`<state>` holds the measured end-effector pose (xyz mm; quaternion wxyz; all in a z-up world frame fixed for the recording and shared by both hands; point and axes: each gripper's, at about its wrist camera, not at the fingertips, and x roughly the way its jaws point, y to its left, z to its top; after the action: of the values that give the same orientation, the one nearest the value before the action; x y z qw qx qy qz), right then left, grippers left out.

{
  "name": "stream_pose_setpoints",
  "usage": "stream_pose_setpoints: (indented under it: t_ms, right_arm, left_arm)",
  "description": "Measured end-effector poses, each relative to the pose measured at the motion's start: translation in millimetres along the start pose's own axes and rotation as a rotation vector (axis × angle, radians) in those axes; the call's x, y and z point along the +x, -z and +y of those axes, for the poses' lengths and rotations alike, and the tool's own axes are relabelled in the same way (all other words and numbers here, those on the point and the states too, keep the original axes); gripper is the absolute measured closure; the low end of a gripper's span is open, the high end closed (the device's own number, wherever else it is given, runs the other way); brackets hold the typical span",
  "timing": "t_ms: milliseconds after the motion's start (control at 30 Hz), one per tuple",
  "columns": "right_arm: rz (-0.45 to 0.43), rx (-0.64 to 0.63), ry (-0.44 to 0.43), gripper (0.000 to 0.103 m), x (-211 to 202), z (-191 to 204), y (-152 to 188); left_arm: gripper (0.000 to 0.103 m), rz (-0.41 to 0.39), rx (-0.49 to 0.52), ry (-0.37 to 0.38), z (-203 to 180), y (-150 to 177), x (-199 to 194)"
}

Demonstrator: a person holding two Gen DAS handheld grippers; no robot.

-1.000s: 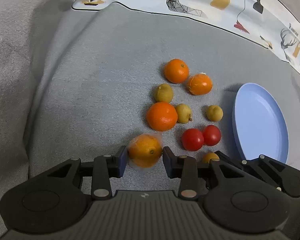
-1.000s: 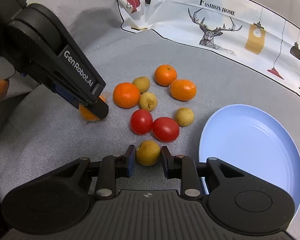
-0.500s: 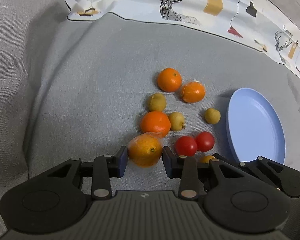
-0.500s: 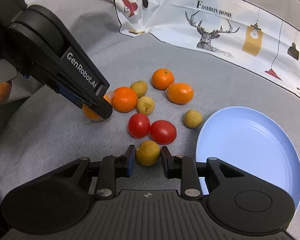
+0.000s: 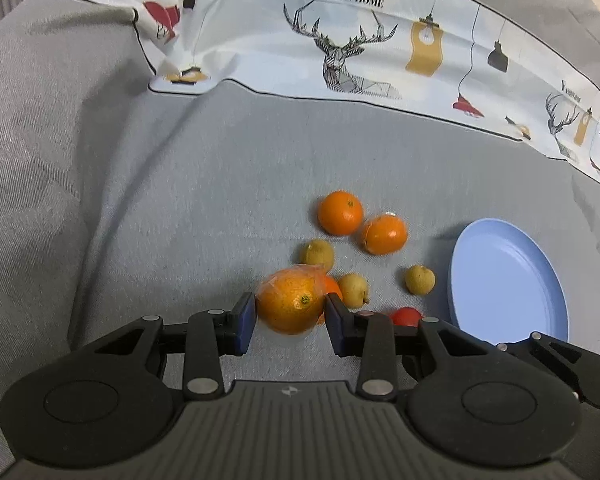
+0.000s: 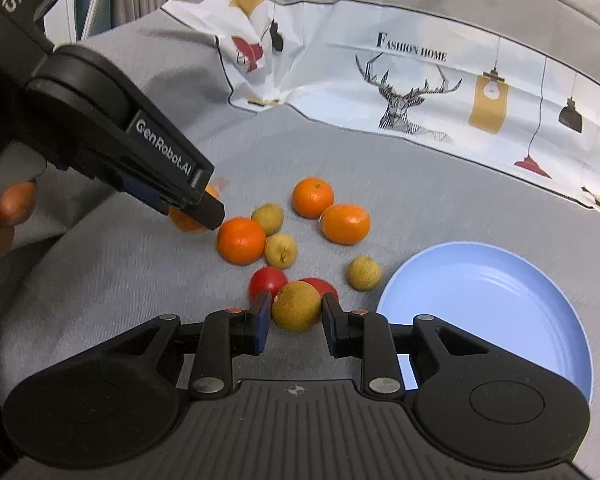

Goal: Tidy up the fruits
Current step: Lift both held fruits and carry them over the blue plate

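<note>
Beside the empty plate (image 6: 484, 304), left gripper (image 5: 290, 316) pinches an orange (image 5: 290, 304), right gripper (image 6: 294, 316) a longan (image 6: 296, 306), presumably for sorting onto it.

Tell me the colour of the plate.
Light blue, plain with no pattern. The plate shows best in the right wrist view.
</note>
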<state>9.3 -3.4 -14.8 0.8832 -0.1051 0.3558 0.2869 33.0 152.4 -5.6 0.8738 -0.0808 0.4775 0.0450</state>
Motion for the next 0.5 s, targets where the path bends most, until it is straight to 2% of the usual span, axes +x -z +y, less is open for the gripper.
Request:
stream_pose_setpoints:
  t_ms: [367,500]
  right_arm:
    - [-0.074,0.008,0.024,0.074,-15.1,-9.4,-4.5]
    - [-0.094,0.032,0.036,0.074,-25.2,-19.6,-7.4]
  left_arm:
    - [0.062,-0.068,0.036,-0.017,-11.1,-0.8,-8.5]
    - [0.062,-0.111,0.081,-0.024,-22.7,-0.8,-14.7]
